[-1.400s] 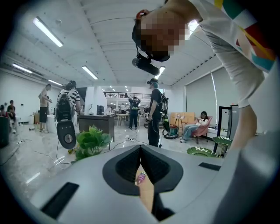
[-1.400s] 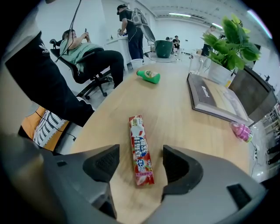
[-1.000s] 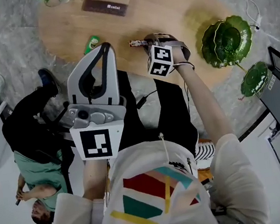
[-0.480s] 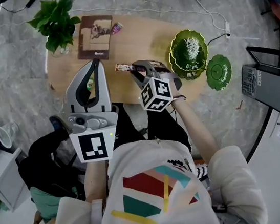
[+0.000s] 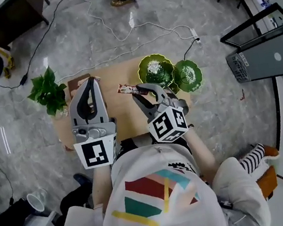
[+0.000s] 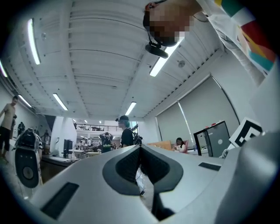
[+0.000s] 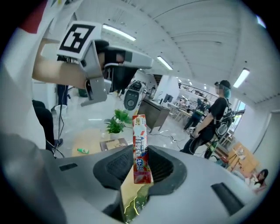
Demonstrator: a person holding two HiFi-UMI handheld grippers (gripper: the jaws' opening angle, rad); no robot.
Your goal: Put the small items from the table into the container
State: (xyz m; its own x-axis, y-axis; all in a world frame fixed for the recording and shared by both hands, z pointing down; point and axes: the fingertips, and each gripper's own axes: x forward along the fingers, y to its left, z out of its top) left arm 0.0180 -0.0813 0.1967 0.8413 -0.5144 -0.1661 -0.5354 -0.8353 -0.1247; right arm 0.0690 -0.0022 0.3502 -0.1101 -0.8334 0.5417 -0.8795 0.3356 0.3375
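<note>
You have the candy (image 7: 140, 151) clamped in your right gripper (image 5: 138, 91). Your left gripper (image 5: 91, 81) is closed on nothing. Next, I think, drop it in the green bowl (image 5: 157, 70).

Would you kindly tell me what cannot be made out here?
- The small green item on the wooden table: hidden behind the left gripper in the head view, too small in the right gripper view.
- Print on the red-and-white sweet wrapper in the right gripper: blurred, both views.
- Contents of the green leaf-shaped bowl: too small, head view.
</note>
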